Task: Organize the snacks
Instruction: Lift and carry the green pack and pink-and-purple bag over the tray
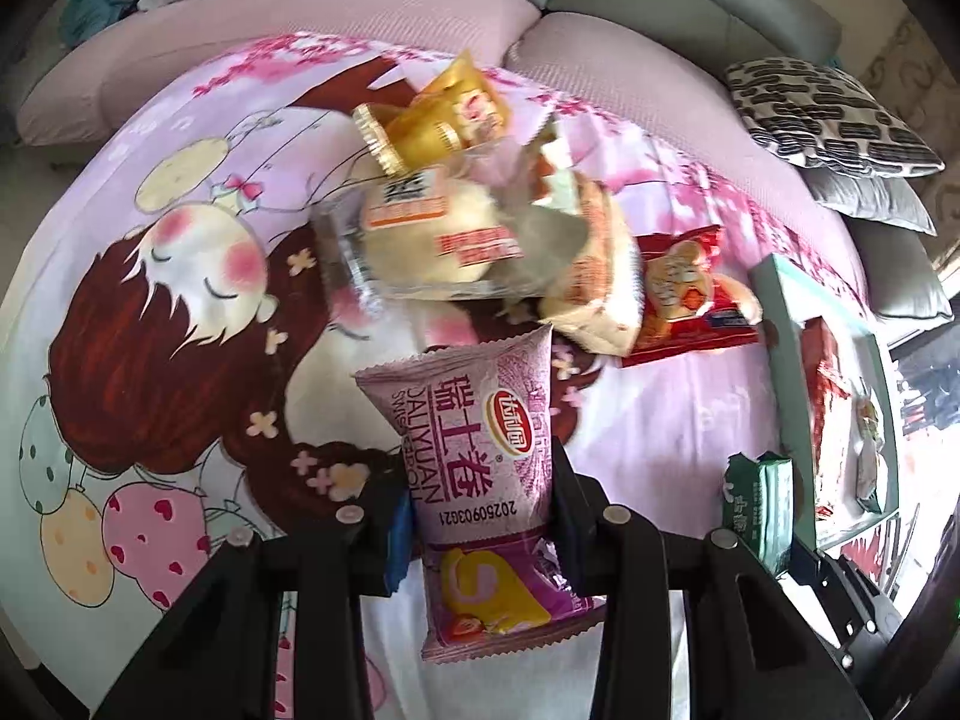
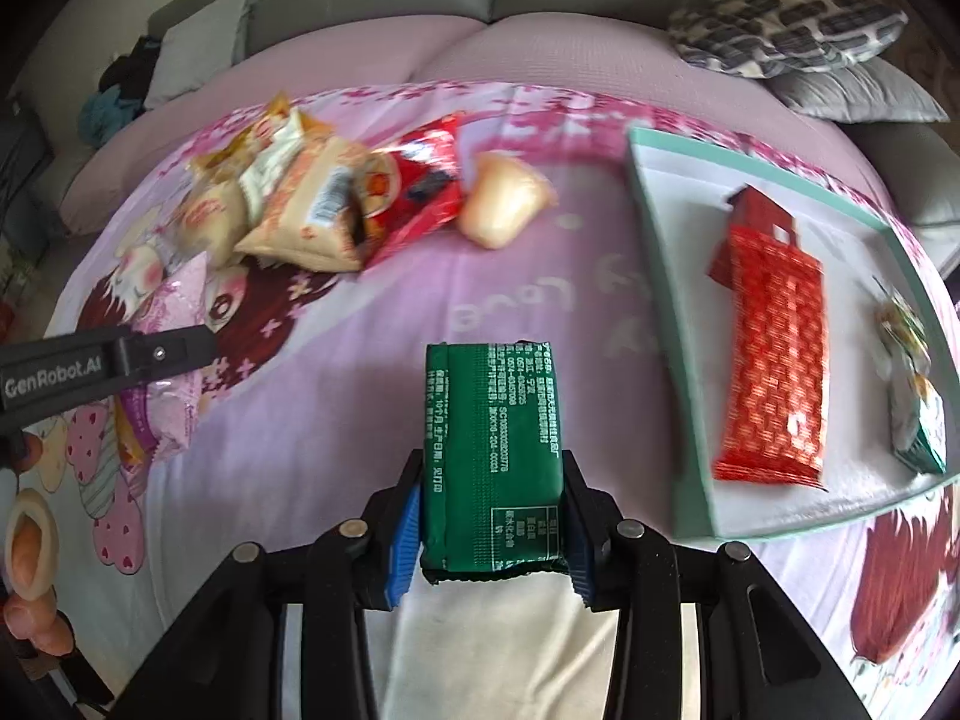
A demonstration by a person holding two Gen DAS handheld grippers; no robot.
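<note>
In our left gripper (image 1: 480,516) we hold a purple, crinkly plastic-wrapped Swiss roll packet (image 1: 480,474), jaws pinched on its middle; our right gripper (image 2: 492,516) is closed tight on a dark green foil-wrapped rectangular snack bar (image 2: 495,456), both lifted above the pink cartoon-printed bedsheet (image 2: 300,450). We judge both packets light and soft inside, with slick film that could slide or crush, so a gentle hold across the middle, clear of the crimped ends, seems best. The purple one is pillowy with white lettering; the green one is flat and blocky with fine white print. At the right lies the pale teal shallow cardboard tray (image 2: 666,312), already holding a red patterned packet (image 2: 774,354); the remaining snack pile (image 2: 288,204) sits far left.
</note>
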